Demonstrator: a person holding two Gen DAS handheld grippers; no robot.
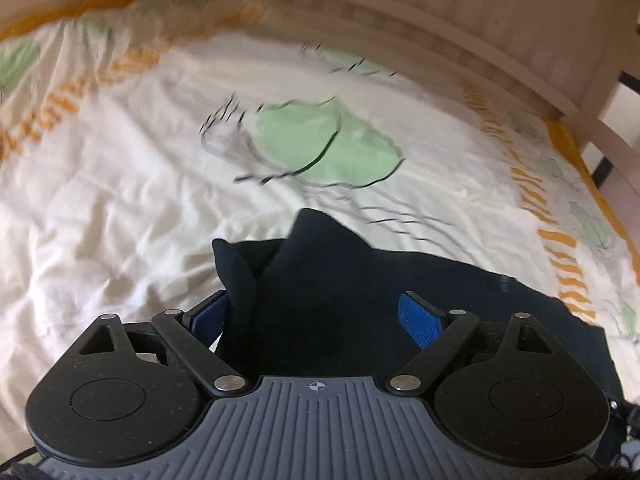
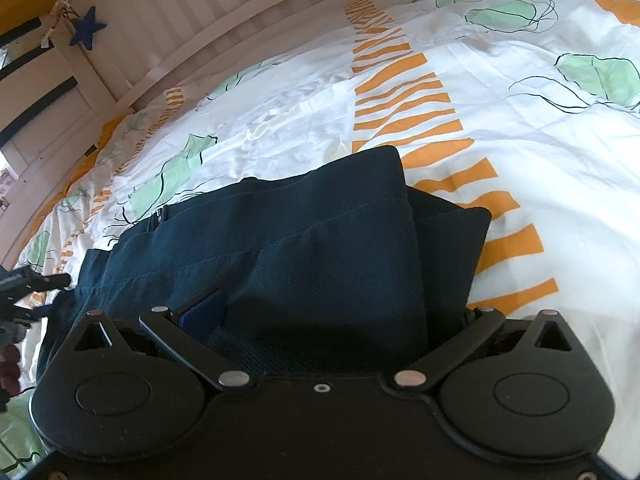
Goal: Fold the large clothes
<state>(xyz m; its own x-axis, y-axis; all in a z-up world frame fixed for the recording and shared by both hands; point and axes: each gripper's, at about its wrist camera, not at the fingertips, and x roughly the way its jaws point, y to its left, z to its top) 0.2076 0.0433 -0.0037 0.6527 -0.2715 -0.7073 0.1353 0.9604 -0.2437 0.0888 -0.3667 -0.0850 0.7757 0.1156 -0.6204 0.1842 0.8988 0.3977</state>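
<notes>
A dark garment, folded into a thick stack, is laid on the near part of a patterned bedsheet, so the flat bed supports each fold. The stack is straddled by the right gripper, its jaws spread wide; whether the pads press cannot be told. In the left view, a raised corner of the cloth is seen between the wide-set pads of the left gripper, probably for the next fold. A slatted bed frame borders the far side.
</notes>
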